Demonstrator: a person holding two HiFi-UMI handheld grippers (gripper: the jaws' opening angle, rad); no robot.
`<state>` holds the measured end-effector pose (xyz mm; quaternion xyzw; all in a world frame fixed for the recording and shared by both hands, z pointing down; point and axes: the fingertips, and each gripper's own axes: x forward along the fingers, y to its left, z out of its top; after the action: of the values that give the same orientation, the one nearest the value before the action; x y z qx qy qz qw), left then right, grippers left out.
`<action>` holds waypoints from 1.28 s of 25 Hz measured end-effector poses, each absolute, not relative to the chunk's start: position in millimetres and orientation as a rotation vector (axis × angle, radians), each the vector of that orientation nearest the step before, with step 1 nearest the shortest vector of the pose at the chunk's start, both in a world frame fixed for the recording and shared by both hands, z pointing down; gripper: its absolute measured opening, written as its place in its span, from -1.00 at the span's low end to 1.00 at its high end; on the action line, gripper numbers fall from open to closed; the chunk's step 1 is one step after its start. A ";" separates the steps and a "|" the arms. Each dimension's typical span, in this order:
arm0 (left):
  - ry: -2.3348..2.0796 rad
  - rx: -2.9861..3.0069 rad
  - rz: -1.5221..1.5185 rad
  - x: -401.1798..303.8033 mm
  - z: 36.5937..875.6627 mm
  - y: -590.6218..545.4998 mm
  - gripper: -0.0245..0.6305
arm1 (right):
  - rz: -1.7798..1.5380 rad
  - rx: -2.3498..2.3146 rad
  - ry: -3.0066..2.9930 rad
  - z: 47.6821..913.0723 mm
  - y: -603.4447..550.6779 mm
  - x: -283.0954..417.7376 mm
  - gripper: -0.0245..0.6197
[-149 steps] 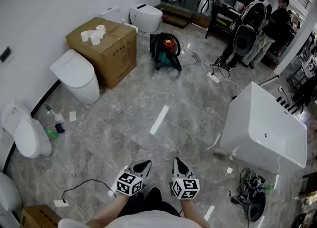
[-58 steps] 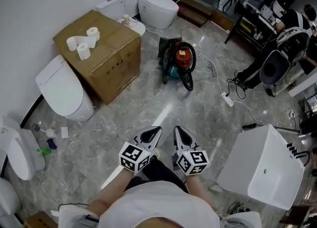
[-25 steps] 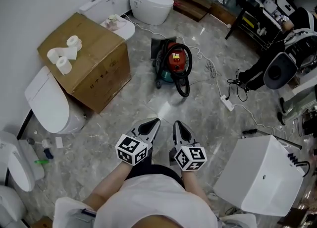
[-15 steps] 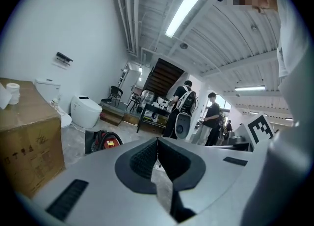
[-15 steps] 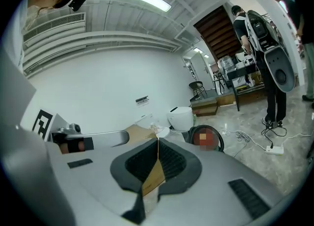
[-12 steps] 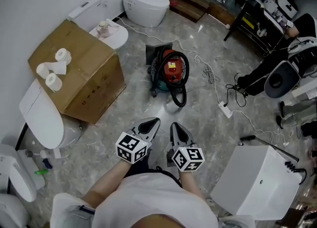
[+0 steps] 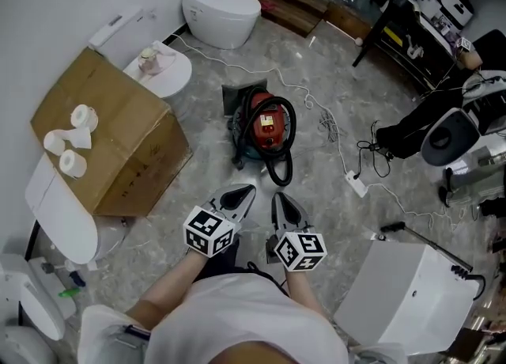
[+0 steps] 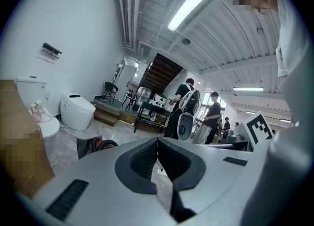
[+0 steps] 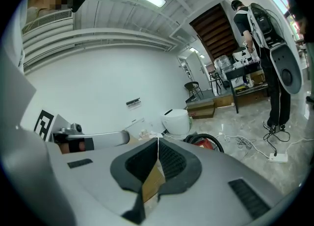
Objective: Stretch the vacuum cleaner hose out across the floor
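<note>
the left gripper (image 7: 241,193) and the right gripper (image 7: 281,201) are held side by side low in the head view, both pointing toward the red and teal canister vacuum cleaner (image 7: 267,125). in the left gripper view and the right gripper view each claw's jaws are pressed together with nothing between them. the vacuum cleaner stands on the grey marble-patterned floor (image 7: 316,77), just beyond the gripper tips and not touched by them. its black ribbed hose (image 7: 278,166) is looped around the canister body, with the lower bend of the loop hanging toward the grippers. a large brown cardboard box (image 7: 118,149) sits to the left of the vacuum cleaner, with white toilet paper rolls (image 7: 67,145) on top. a white power strip (image 7: 355,183) lies on the floor to the right.
</note>
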<state>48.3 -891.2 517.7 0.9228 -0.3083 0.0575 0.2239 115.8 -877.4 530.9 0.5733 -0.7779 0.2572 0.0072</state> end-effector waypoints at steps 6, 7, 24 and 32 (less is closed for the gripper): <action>-0.837 2.550 0.170 49.8 523.4 -942.0 -0.90 | 0.799 1.811 -2.418 535.9 -931.3 122.9 -0.87; -0.835 2.551 0.172 49.8 524.3 -949.6 -0.90 | 0.802 1.818 -2.417 536.8 -939.6 123.9 -0.87; -0.894 2.560 0.185 41.4 539.4 -1041.6 -0.90 | 0.691 1.667 -2.465 540.3 -1049.7 127.6 -0.87; -0.986 2.584 0.260 36.4 557.2 -1071.7 -0.90 | 0.709 1.556 -2.492 556.7 -1090.8 135.6 -0.87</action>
<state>36.4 -1071.7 557.2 0.9148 -0.3492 0.0920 0.1806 135.6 -1090.8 556.7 0.5140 -0.8231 0.2341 0.0594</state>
